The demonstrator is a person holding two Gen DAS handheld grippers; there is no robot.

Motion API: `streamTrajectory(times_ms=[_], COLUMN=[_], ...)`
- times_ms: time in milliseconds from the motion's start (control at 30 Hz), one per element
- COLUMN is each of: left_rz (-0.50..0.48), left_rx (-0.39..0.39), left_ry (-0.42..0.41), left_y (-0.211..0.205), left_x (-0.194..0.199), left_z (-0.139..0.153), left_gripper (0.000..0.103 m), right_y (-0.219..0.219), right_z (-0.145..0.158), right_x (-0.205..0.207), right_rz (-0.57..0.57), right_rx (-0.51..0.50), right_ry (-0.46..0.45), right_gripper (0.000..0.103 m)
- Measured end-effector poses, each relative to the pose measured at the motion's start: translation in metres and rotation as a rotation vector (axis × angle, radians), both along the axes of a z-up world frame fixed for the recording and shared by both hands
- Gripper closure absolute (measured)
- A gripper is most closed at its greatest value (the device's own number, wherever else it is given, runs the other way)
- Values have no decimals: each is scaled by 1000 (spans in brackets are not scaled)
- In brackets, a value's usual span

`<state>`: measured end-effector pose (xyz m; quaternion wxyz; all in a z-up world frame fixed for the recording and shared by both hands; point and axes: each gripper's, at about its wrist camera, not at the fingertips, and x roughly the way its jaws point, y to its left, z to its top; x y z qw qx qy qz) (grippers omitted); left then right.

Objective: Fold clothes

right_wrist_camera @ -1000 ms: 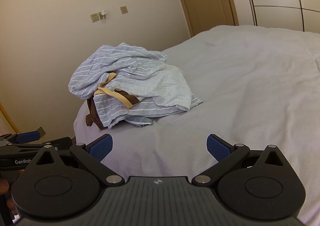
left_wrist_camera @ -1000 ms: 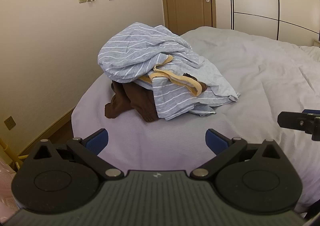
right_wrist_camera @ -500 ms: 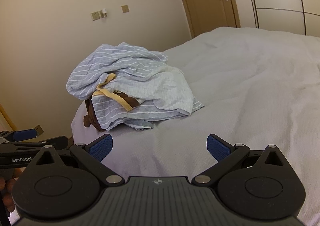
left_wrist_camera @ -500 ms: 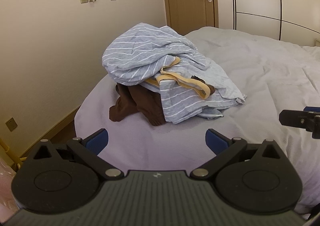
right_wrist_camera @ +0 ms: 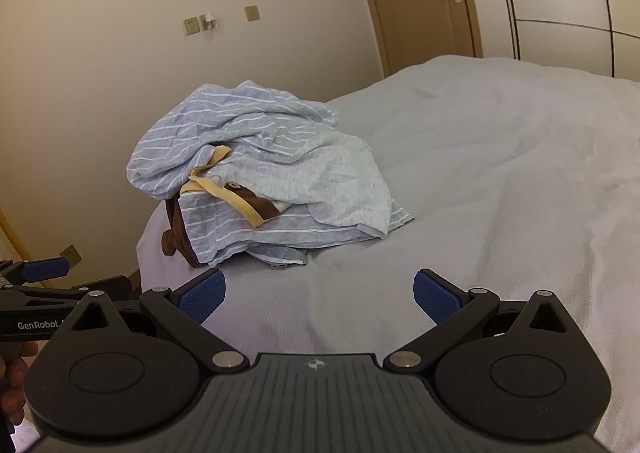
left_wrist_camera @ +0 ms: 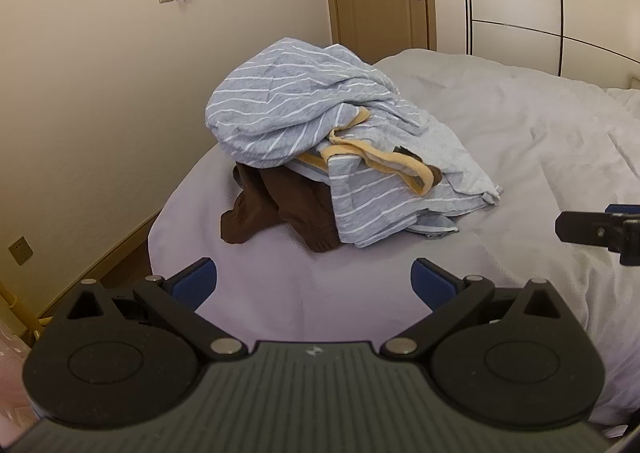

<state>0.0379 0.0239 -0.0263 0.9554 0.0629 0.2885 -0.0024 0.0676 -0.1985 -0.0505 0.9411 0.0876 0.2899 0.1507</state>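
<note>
Ahead of spread fingers (left_wrist_camera: 436, 287), clothes pile (left_wrist_camera: 332, 157)

Both wrist views look forward, low over the bed (left_wrist_camera: 500, 125) corner, toward the clothes pile (left_wrist_camera: 332, 145) near ahead — the left from its left, the right from farther right; both share pile, wall and door (right_wrist_camera: 424, 1).

Unfolded clothes heaped at the bed's corner.
A crumpled blue-grey cotton garment with thin white stripes (left_wrist_camera: 288, 109) tops the pile, draped toward 10 o'clock. Under it at 7 o'clock a dark brown knit garment (left_wrist_camera: 276, 209) spills onto the sheet. A mustard-yellow trimmed striped piece (left_wrist_camera: 384, 189) lies at 4 o'clock, beside a paler grey cloth (right_wrist_camera: 340, 177).
</note>
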Motion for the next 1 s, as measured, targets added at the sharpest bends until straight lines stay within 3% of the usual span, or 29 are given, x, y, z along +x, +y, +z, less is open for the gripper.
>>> streamTrajectory(times_ms=[333, 467, 600, 700, 833, 900, 933, 967, 1000], left_rz=[-11, -66, -158, -224, -254, -273, -283, -284, -285], left_rx=[-1, 6, 111, 237, 368, 388, 394, 398, 402], left_ry=[18, 0, -49, -96, -156, -155, -153, -152, -151], left_y=[6, 4, -5, -11, -6, 2, 6, 9, 13], left_x=[14, 23, 39, 52, 72, 85, 91, 97, 103], left_z=[-8, -9, -8, -11, -11, -10, -9, -8, -7], left_gripper=[1, 1, 1, 1, 7, 18, 33, 40, 46], right_y=[2, 3, 11, 20, 36, 44, 49, 54, 59], right_z=[-8, -11, -10, -7, -5, -5, -5, -6, -7], right_x=[18, 25, 33, 39, 51, 59, 62, 66, 70], right_rz=[2, 3, 33, 74, 156, 206, 234, 258, 282], right_rx=[-5, -7, -90, -182, -270, -289, -299, -310, -320], right_ry=[7, 10, -46, -115, -188, -215, -233, -248, -263], right_gripper=[0, 0, 0, 0, 0, 0, 0, 1, 7])
